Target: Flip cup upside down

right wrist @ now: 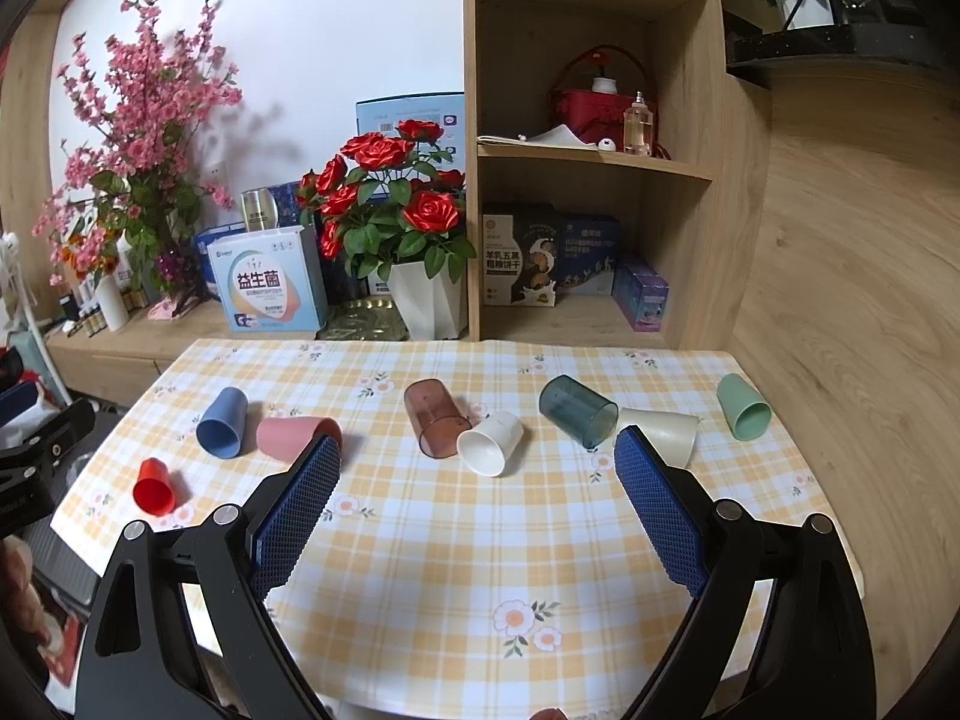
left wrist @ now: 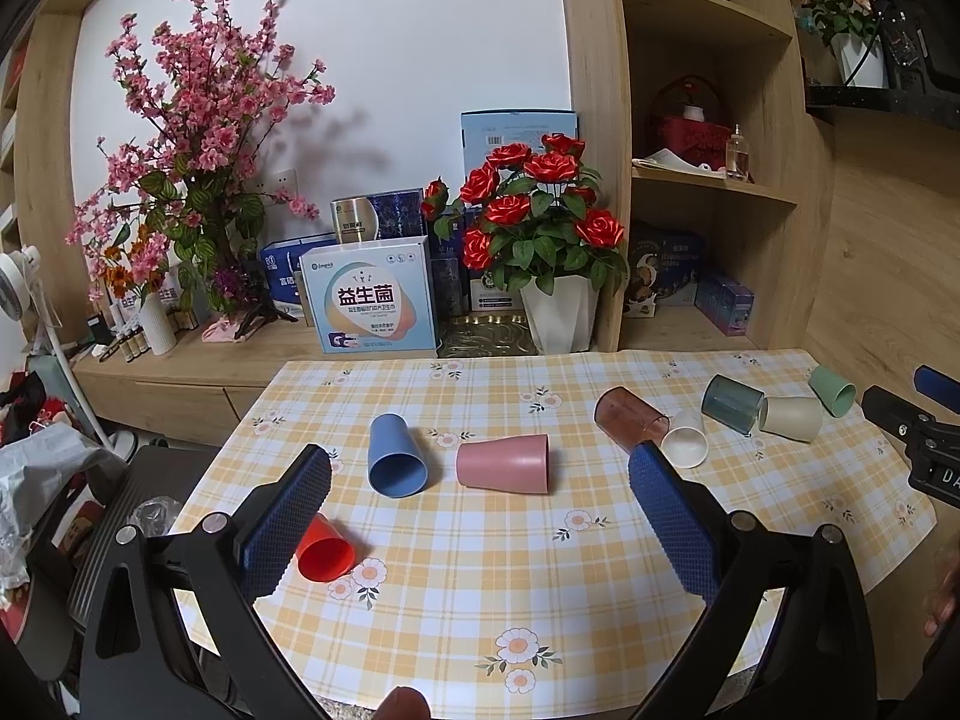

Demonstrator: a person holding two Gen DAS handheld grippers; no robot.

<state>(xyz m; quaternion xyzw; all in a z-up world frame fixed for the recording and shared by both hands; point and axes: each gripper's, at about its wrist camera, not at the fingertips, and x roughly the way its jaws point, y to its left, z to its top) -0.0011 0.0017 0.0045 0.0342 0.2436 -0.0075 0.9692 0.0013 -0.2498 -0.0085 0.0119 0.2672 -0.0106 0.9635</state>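
Several cups lie on their sides on the checked tablecloth (left wrist: 480,570): a red cup (left wrist: 324,549), a blue cup (left wrist: 396,456), a pink cup (left wrist: 504,462), a brown clear cup (left wrist: 627,417), a white cup (left wrist: 687,438), a dark teal clear cup (left wrist: 732,403), a beige cup (left wrist: 791,417) and a green cup (left wrist: 831,390). My left gripper (left wrist: 477,468) is open and empty above the table's near side, facing the blue and pink cups. My right gripper (right wrist: 474,450) is open and empty, facing the white cup (right wrist: 489,441) and brown cup (right wrist: 433,417).
A low wooden cabinet behind the table holds a red rose pot (left wrist: 540,240), a pink blossom vase (left wrist: 180,180) and boxes (left wrist: 369,300). Wooden shelves (right wrist: 594,150) stand at the back right. A chair and clutter (left wrist: 60,510) sit left of the table.
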